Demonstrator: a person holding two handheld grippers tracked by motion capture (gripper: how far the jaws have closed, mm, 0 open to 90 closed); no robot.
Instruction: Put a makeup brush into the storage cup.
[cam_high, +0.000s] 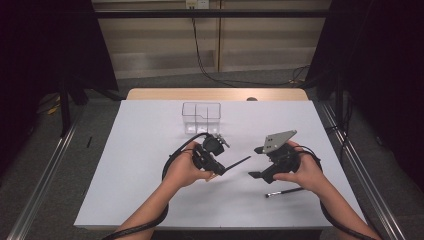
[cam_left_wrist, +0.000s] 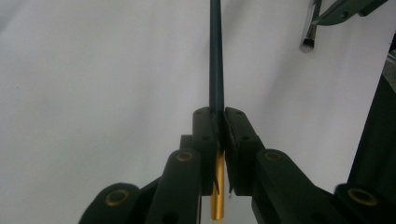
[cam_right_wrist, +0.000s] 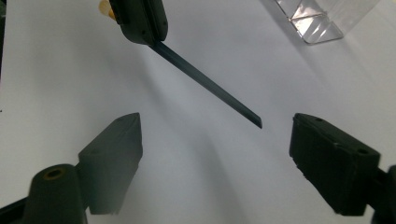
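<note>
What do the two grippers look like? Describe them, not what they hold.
Both are black, with linked two-piece jaws and brass-coloured pivot pins. The left gripper trails a thick black cable. The right gripper carries a grey three-cornered plate with small holes. The forearms are bare.

White table (cam_high: 125, 165), clear divided container (cam_high: 201, 118) far centre, small brush (cam_high: 286, 192) near right.

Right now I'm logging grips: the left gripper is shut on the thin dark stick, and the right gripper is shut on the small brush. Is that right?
Not quite. The left gripper is shut on the thin dark stick, but the right gripper is open and holds nothing, as the right gripper view shows. The small brush lies on the table.
</note>
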